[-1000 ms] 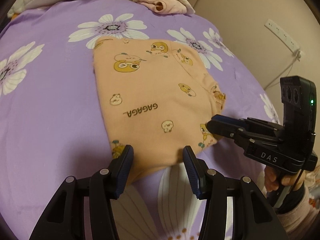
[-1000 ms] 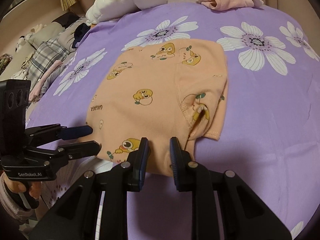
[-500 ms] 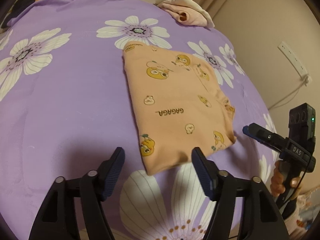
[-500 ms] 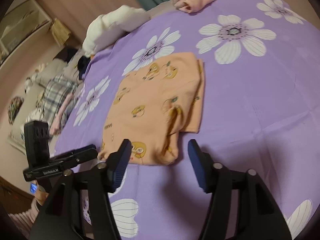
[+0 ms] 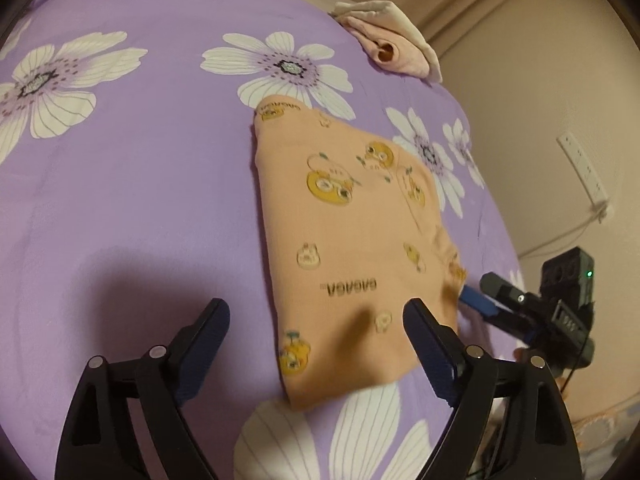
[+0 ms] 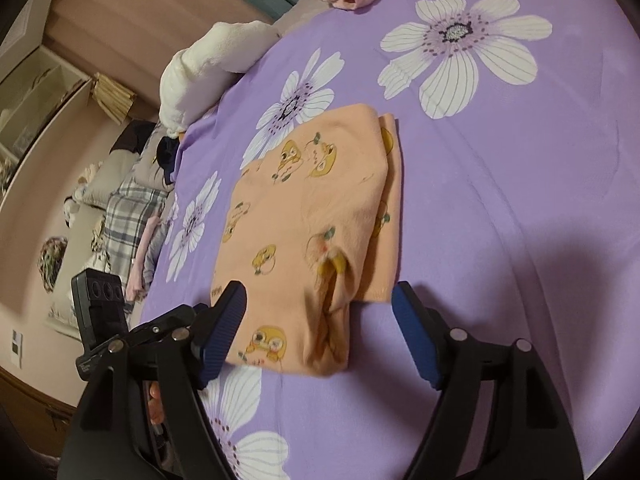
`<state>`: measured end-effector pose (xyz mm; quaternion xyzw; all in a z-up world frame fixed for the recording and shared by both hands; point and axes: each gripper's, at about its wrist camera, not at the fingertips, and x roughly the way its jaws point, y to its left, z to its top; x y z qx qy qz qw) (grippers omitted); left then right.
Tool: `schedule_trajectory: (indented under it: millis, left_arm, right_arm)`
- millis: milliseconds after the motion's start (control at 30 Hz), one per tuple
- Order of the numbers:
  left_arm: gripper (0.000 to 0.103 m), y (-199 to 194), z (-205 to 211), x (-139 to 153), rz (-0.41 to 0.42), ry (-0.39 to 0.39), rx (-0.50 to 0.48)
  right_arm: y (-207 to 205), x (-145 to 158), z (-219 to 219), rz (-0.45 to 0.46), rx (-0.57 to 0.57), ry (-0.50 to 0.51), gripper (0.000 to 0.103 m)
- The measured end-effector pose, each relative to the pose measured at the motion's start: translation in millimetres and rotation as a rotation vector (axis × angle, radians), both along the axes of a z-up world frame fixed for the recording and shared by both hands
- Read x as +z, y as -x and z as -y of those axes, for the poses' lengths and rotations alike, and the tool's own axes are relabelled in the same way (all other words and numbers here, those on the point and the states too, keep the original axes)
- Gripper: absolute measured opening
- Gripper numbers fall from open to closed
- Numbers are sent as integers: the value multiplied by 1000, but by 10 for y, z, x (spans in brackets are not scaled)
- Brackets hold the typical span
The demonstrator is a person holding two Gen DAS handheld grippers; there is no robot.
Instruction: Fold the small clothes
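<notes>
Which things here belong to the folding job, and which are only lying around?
For the job: orange garment, left gripper, right gripper, both open.
Lying about: pink clothes, white pillow, plaid cloth, wall socket.

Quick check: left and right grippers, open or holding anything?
Left gripper: open, jaws just widened, off the orange garment.
Right gripper: open, jaws just widened, holding nothing.
</notes>
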<state>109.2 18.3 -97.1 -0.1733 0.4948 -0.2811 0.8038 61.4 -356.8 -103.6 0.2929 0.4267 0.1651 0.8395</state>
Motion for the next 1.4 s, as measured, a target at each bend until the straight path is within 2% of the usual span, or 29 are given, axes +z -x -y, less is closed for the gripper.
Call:
schedule_trajectory:
  millis: [267, 733, 1133, 1233, 1400]
  left_arm:
    - [87, -253, 15, -37, -10, 20, 12]
    - [87, -466, 159, -107, -18, 40, -16]
    - [87, -559, 287, -138, -23, 65, -37]
    - [87, -585, 324, -146, -21, 63, -40]
    - [87, -608, 377, -150, -14, 63, -50]
  right_arm:
    - [-273, -71, 50, -27, -14, -12, 81]
    - [-502, -112, 160, -28, -22, -27, 81]
    - [-697, -121, -11, -2, 40, -10, 82]
    - [-736, -127, -73, 7, 61, 0, 80]
    - [-799, -158, -132, 16, 86, -4, 69]
